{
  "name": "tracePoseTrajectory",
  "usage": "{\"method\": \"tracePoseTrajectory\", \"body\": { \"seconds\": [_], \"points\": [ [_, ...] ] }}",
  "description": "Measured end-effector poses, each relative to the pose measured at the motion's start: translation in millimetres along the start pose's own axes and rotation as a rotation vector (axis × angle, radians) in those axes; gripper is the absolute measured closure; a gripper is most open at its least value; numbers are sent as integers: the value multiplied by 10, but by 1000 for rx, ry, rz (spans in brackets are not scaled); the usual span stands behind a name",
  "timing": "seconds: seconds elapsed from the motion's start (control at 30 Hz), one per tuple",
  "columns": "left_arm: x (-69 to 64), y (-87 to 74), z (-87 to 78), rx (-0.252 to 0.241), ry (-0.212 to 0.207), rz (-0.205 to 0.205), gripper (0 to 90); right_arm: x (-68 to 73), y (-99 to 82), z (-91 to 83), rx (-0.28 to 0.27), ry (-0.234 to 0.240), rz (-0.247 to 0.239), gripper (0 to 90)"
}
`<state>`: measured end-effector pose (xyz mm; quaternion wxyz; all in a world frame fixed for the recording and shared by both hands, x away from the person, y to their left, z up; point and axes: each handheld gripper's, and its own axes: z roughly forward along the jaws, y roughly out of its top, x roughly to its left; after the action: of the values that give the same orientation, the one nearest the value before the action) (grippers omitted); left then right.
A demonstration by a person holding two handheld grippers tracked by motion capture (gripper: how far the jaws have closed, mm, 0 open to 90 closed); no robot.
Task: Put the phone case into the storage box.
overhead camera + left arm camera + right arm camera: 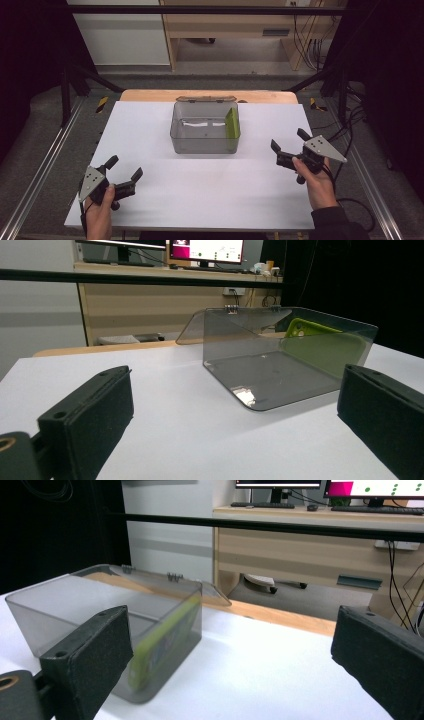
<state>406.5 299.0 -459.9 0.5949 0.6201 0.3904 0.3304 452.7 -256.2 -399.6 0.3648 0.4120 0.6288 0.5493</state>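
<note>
A smoky clear plastic box (pixel 204 131) stands open in the middle of the white table (pixel 200 190), its lid (pixel 206 99) folded back behind it. A flat green item (pixel 232 123) leans upright against the box's right inner wall. It is also seen as a green item (pixel 320 342) in the left gripper view and a green item (pixel 162 635) in the right gripper view. My left gripper (pixel 124 169) is open at the near left, empty. My right gripper (pixel 289 139) is open at the right of the box, empty.
The table's wooden far edge (pixel 150 95) lies behind the box. Metal rails (pixel 45 165) run along both sides. A desk with monitors (pixel 205 250) and cables (pixel 307 45) stands beyond the table. The box (pixel 280 357) and the box (pixel 115 615) are ahead of each gripper.
</note>
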Motion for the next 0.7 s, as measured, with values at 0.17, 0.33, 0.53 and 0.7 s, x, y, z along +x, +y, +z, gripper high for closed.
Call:
{"method": "tracePoseTrajectory", "body": {
  "seconds": [0.17, 0.33, 0.53, 0.7],
  "points": [
    [12, -3, 6, 4, 2, 0, 13, -39, -137, -83, 5, -5, 14, 33],
    [18, -9, 13, 12, 2, -2, 16, -44, -273, -141, 19, -5, 21, 33],
    [17, -8, 12, 5, 6, -1, 18, 27, -402, -177, 30, 14, 4, 34],
    [22, -4, 6, -13, 3, -8, 21, 128, -496, -179, 47, 41, -15, 40]
  ]
}}
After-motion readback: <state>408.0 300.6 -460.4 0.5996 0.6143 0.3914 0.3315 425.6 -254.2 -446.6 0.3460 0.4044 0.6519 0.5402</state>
